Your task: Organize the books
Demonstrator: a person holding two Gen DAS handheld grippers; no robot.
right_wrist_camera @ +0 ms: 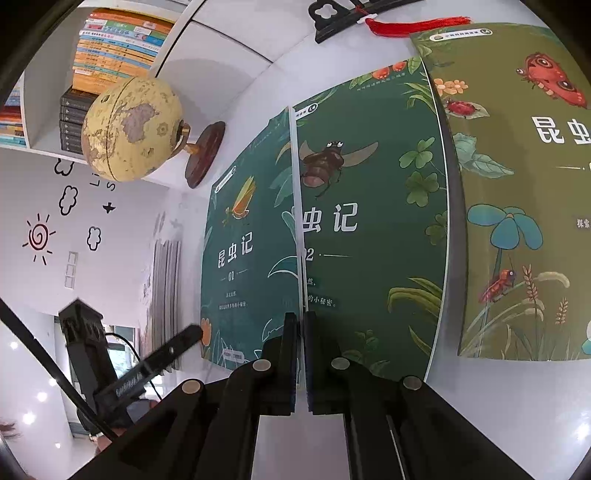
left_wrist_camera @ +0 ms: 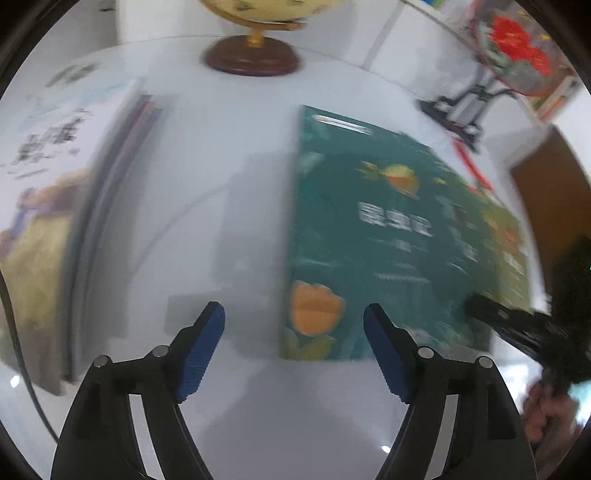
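A: Right gripper (right_wrist_camera: 301,354) pinching the near edge of the dark green book marked 01 (right_wrist_camera: 243,236), pads pressed tight on the cover. Probably to tip it up off the white table (right_wrist_camera: 498,406) and clear of the volume underneath.

B: Book 01 tilted, then, lying partly over the green book marked 02 (right_wrist_camera: 369,229)?

A: Seems so; covering the left part of its title. Olive book (right_wrist_camera: 517,206) just beside, overlapping 02 at the right.

B: Left gripper (left_wrist_camera: 294,332)?

A: Jaws spread wide, nothing between the pads, hovering over bare table at the lifted book's corner. Likely waiting to take the book over or steady it.

B: Count?

A: Three insect books in the loose row. One separate stack of books (left_wrist_camera: 55,206) at the left, too blurred to count. One globe (right_wrist_camera: 131,129), one red tassel (right_wrist_camera: 413,26).

B: Remaining?

A: Judging by the spread, all three still to be gathered.
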